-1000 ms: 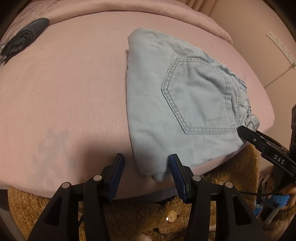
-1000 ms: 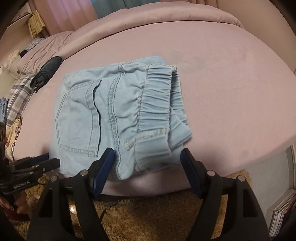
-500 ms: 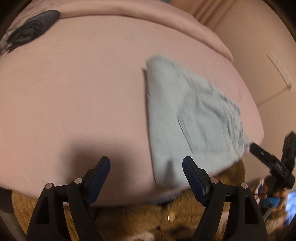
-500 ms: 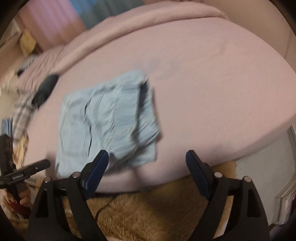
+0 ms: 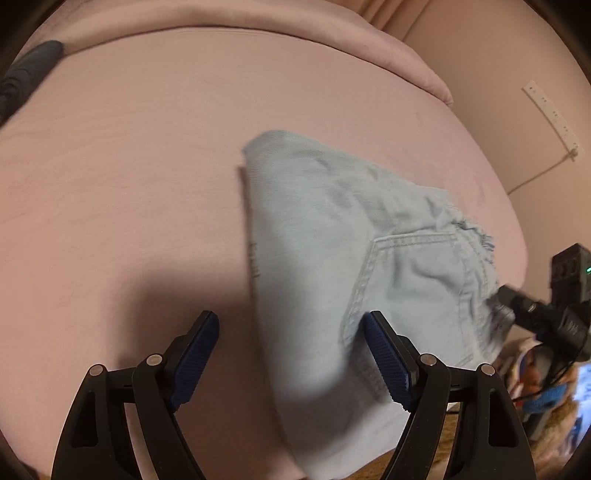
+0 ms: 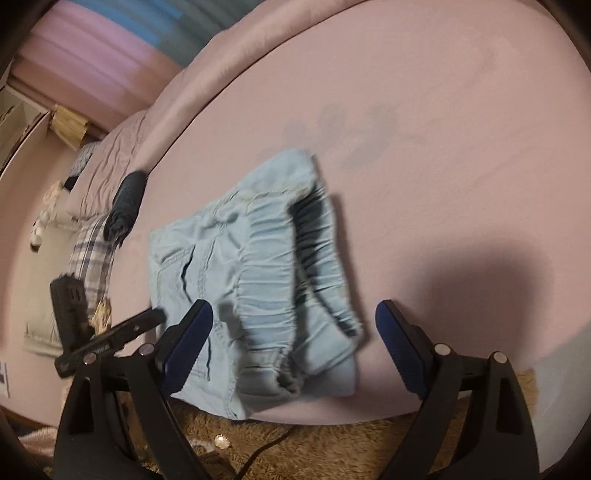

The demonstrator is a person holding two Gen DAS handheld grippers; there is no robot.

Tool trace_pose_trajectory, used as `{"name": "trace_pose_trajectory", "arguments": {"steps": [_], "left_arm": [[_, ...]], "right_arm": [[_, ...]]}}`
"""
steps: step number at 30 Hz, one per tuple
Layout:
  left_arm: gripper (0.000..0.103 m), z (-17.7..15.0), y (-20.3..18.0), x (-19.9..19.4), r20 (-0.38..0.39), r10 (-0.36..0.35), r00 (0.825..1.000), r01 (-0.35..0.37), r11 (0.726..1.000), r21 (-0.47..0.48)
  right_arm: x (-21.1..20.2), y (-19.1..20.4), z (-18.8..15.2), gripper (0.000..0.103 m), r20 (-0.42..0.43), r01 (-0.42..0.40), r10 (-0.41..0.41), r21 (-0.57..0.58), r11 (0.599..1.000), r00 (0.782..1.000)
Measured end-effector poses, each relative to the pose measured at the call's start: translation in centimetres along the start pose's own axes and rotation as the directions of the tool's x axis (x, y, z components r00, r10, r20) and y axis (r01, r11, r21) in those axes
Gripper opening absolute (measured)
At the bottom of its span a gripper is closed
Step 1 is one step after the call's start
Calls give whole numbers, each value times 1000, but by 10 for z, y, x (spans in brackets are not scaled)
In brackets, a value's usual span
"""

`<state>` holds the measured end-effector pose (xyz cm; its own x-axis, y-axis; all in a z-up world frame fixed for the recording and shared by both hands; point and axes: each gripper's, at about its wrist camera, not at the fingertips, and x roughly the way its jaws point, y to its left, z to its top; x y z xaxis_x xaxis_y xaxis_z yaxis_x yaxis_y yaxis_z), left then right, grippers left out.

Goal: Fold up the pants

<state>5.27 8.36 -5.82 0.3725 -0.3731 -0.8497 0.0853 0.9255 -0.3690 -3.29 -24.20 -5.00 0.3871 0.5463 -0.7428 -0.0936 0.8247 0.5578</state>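
Observation:
Light blue denim pants (image 5: 325, 236) lie folded in a compact stack near the front edge of the pink bed (image 5: 129, 166), back pocket up. My left gripper (image 5: 290, 321) hovers open over their near left part, its pads not pressing the cloth. In the right wrist view the pants (image 6: 258, 258) show their gathered elastic waistband. My right gripper (image 6: 293, 310) stands wide open above that waistband end, holding nothing. One finger of the right gripper (image 5: 524, 306) shows at the pants' right edge, and a finger of the left gripper (image 6: 136, 325) at their left.
A dark rolled garment (image 6: 125, 203) and a plaid cloth (image 6: 92, 254) lie further along the bed. A brown shaggy rug (image 6: 332, 443) covers the floor below the bed edge. A folded pink duvet (image 5: 258, 22) runs along the far side.
Both grippers opened wider and moved in from the bed edge over the pants. The right wrist view has rolled, so the bed looks tilted. The pants stayed folded.

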Motion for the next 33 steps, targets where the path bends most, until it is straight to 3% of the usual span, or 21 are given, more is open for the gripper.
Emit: {"name": "trace_pose_trajectory", "arguments": {"steps": [2, 5, 10, 13, 16, 18, 21, 26, 33], "left_arm": [[83, 8, -1, 9, -25, -49, 999, 49, 999, 11], [93, 17, -12, 20, -37, -35, 999, 37, 998, 58], [94, 20, -22, 25, -20, -18, 1000, 19, 997, 71], [82, 16, -27, 24, -2, -9, 1000, 9, 997, 78], [62, 12, -36, 21, 22, 15, 1000, -18, 994, 107], [40, 10, -43, 18, 41, 26, 999, -30, 994, 109], [26, 10, -50, 8, 77, 37, 996, -45, 993, 110], [26, 17, -59, -17, 112, -10, 994, -2, 994, 110], [26, 16, -66, -69, 205, -66, 976, 32, 986, 163]], "right_arm": [[7, 0, 2, 90, -22, 9, -9, -22, 1000, 1000], [14, 2, 6, 91, -7, 2, -2, -31, 1000, 1000], [26, 7, 11, 92, 37, -14, 15, -36, 999, 999], [29, 16, 12, 87, 45, 24, -22, -64, 998, 999], [28, 24, 11, 74, 55, 35, -31, -70, 997, 998], [28, 28, 9, 67, 68, 47, -42, -70, 996, 997], [24, 37, 8, 57, 94, 61, -53, -76, 995, 994], [6, 59, 7, 54, 121, 61, -44, -142, 988, 992], [-10, 100, 9, 53, 174, 63, -23, -231, 971, 985]]}}
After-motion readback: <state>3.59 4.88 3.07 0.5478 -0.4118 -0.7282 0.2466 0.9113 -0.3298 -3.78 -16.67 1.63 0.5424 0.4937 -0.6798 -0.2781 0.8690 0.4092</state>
